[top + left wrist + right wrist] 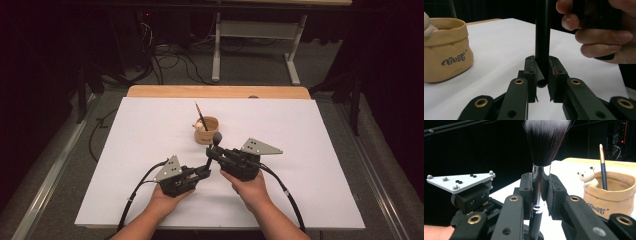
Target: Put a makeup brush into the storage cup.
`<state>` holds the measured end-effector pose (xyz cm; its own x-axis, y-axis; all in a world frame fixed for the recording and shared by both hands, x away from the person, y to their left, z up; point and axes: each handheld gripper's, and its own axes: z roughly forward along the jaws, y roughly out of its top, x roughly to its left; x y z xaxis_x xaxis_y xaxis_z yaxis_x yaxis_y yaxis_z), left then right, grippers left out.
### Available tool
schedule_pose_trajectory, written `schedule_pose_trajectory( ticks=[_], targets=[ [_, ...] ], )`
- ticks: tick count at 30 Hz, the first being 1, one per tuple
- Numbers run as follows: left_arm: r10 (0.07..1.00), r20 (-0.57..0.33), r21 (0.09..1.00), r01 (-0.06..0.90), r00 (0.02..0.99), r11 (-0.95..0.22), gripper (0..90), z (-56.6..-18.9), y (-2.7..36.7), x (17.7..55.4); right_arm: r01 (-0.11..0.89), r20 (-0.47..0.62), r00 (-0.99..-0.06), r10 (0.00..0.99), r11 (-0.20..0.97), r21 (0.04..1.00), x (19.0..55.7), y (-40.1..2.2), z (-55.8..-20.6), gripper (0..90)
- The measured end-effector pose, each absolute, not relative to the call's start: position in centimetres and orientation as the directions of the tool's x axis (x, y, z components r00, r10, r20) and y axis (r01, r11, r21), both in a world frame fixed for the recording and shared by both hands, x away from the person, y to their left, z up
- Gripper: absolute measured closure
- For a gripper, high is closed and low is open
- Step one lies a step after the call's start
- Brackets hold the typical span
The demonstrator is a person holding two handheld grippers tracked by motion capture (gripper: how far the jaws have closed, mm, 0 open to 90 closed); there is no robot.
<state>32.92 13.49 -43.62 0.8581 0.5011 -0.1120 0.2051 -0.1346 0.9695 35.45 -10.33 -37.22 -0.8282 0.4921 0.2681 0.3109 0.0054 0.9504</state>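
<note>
Makeup brush [214, 148] standing upright near the table's [310, 165] middle, I'm gripping its handle base with my left gripper [204, 173] and its metal ferrule with my right gripper [212, 154], mid-handover; next likely dropping it into the cup [207, 130] behind.

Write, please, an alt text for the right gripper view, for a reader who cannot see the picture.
Two black jaws clamp the silver ferrule of an upright makeup brush, its dark, white-tipped bristles fanning out above. At right, a tan pot with a small white bear on its rim holds a thin brush; at left is the other gripper's grey plate.
</note>
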Motion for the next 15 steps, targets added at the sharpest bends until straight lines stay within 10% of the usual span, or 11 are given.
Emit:
schedule_pose_trajectory(
  ticks=[15],
  targets=[
    [0.506,-0.112,0.968,0.208,0.855,-0.138,77.4,-43.58,13.55,32.93,0.307,0.263,-0.832,0.488,0.009,0.952,35.28,-10.2,-37.14,79.5]
  ],
)
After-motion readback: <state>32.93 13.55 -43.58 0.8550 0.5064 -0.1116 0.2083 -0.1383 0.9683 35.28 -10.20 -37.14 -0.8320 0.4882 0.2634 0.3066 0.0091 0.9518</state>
